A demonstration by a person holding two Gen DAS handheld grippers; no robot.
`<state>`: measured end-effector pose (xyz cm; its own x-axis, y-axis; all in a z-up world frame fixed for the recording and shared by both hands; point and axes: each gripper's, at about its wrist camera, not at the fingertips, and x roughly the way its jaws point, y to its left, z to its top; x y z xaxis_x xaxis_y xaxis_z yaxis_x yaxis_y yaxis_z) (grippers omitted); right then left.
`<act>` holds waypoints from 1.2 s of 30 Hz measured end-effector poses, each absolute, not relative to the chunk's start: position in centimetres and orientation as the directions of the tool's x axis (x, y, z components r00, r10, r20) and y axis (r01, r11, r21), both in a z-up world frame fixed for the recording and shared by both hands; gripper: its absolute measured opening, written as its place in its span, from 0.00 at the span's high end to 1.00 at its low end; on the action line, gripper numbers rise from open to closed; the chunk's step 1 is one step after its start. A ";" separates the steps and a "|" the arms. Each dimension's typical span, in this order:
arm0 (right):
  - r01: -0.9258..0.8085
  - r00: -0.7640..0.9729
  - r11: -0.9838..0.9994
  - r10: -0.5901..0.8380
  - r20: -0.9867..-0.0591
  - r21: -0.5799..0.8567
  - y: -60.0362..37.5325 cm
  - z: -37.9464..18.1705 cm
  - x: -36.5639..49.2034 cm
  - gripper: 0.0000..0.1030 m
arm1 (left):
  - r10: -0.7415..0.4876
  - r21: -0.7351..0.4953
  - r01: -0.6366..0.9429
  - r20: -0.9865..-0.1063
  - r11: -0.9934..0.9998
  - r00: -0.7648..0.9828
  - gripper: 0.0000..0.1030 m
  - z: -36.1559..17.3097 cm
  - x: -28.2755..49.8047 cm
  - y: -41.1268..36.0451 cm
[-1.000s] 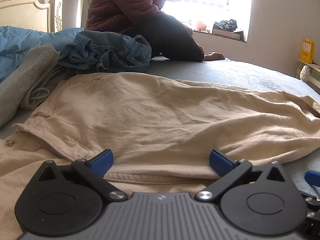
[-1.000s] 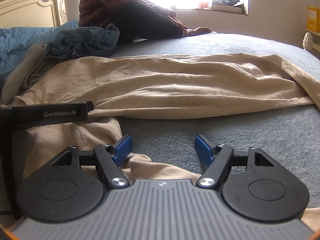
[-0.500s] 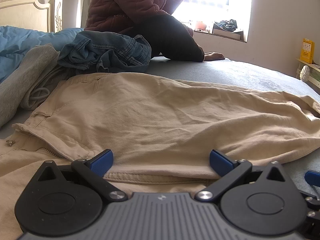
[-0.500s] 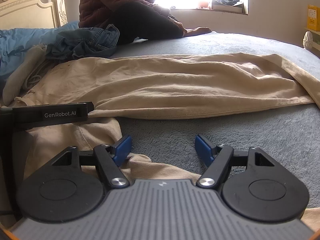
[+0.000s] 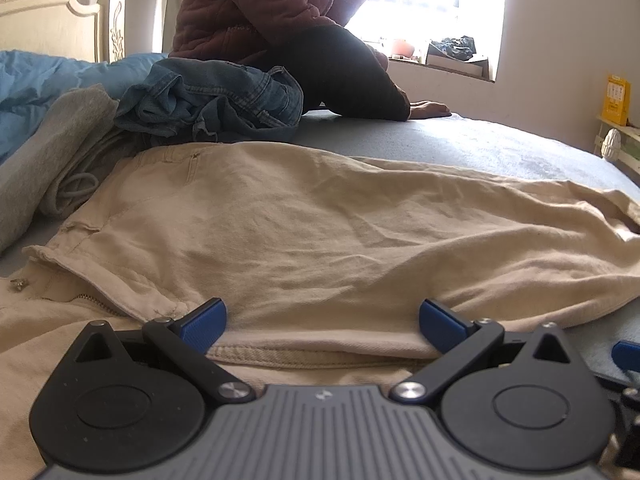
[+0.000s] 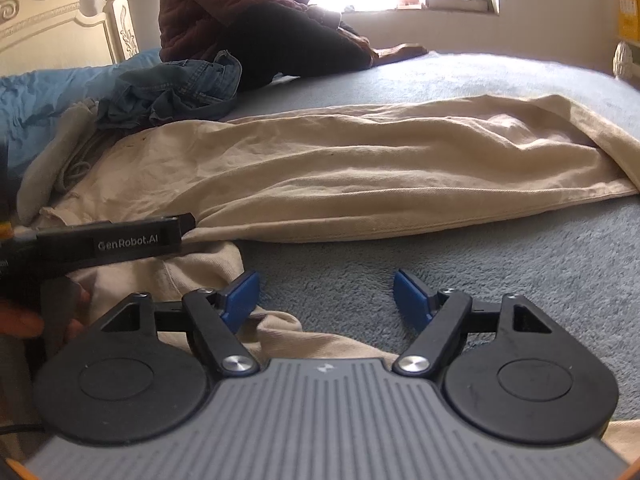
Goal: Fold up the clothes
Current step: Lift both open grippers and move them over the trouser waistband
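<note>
- The beige trousers (image 5: 320, 232) are spread lengthwise over the grey-blue bed cover (image 6: 480, 280).
- The left gripper (image 5: 322, 322) is held spread at their folded edge (nothing pinched).
- The right gripper (image 6: 326, 294) is likewise held wide apart over bare cover.

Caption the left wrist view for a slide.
Open left gripper poised at beige trousers spread on the bed.

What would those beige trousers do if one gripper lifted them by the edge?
Probably droop: the trousers lie limp and creased on the bed, so the unheld part would likely hang and drag. The cloth looks thick, with a zip, so perhaps weighty for the open left gripper.
</note>
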<state>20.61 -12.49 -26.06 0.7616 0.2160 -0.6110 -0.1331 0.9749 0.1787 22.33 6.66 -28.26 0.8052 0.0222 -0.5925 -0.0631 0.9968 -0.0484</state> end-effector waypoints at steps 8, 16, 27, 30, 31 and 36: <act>-0.227 0.757 0.952 0.305 -0.578 0.205 -17.9 -20.4 20.0 0.26 | 0.009 -0.102 -0.083 -0.579 0.991 0.815 0.00 -24.5 19.4 6.4; -0.148 0.748 0.986 0.158 -0.645 0.070 -27.0 -17.7 25.9 0.26 | 0.038 -0.058 -0.094 -0.619 0.994 0.784 0.00 -22.6 20.9 5.7; -0.100 0.551 0.959 -0.168 -0.817 -0.265 -32.5 -21.4 33.4 0.92 | 0.070 0.004 -0.096 -0.717 0.995 0.693 0.00 -21.8 27.1 6.2; -0.079 0.544 0.953 -0.205 -0.813 -0.293 -34.4 -19.5 35.0 0.96 | 0.063 0.005 -0.090 -0.752 0.996 0.656 0.00 -22.3 28.5 6.3; -0.072 0.542 0.950 -0.217 -0.812 -0.303 -35.1 -18.9 35.5 0.96 | 0.058 -0.002 -0.092 -0.763 0.996 0.644 0.00 -22.4 28.9 6.4; -0.065 0.544 0.903 -0.326 -0.774 -0.426 -38.9 -16.4 41.0 0.94 | 0.080 0.018 -0.113 -0.812 0.993 0.578 0.00 -23.6 30.5 6.9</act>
